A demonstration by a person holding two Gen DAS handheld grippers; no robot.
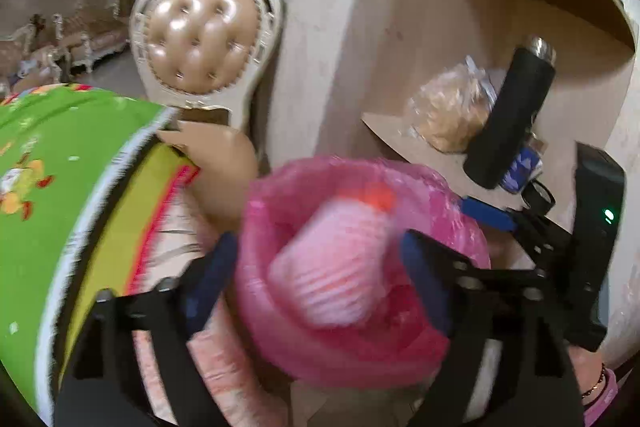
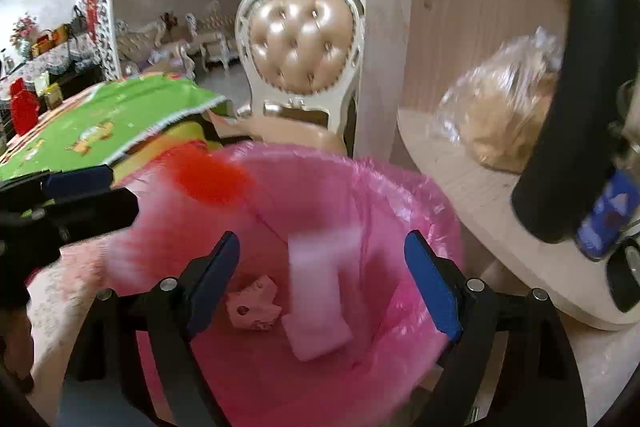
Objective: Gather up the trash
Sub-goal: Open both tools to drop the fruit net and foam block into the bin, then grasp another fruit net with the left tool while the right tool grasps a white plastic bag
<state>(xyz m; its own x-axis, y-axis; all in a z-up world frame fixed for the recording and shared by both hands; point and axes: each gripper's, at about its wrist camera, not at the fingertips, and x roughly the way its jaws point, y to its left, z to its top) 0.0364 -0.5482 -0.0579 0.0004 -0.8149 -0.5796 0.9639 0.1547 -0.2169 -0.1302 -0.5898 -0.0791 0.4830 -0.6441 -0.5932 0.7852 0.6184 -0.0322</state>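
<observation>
Bin (image 2: 424, 195): pink-lined, mouth wide open, taken as landmark; rim ringed by crinkled pink bag.
Left gripper (image 1: 316, 267): poised above bin mouth, jaws spread wide, pads clear of everything.
Bottle (image 1: 340, 263): blurred pale pink ribbed bottle with orange cap, loose between the left jaws, over bin opening, untouched by either pad.
Right gripper (image 2: 320, 275): above bin too, jaws wide apart, gripping nothing.
Carton (image 2: 316, 291): blurred whitish-pink piece inside bin, between the right jaws without contact.
Scrap (image 2: 252, 303): small crumpled pink piece low in bin, beside carton.
Surface (image 1: 72, 163): left of bin, green cartoon-print cloth, edge overhanging just beside bin rim; tight gap there.
Shelf (image 2: 472, 187): right of bin, rounded wooden ledge curving close to rim.
Flask (image 1: 512, 115): black, leaning on shelf, right of bin.
Bagged food (image 2: 504, 111): clear bag on shelf, behind flask.
Chair (image 1: 204, 31): tufted, ornate white frame, directly behind bin.
Post (image 2: 388, 27): wooden upright behind bin, between chair and shelf.
Open room: mostly straight above bin mouth.
</observation>
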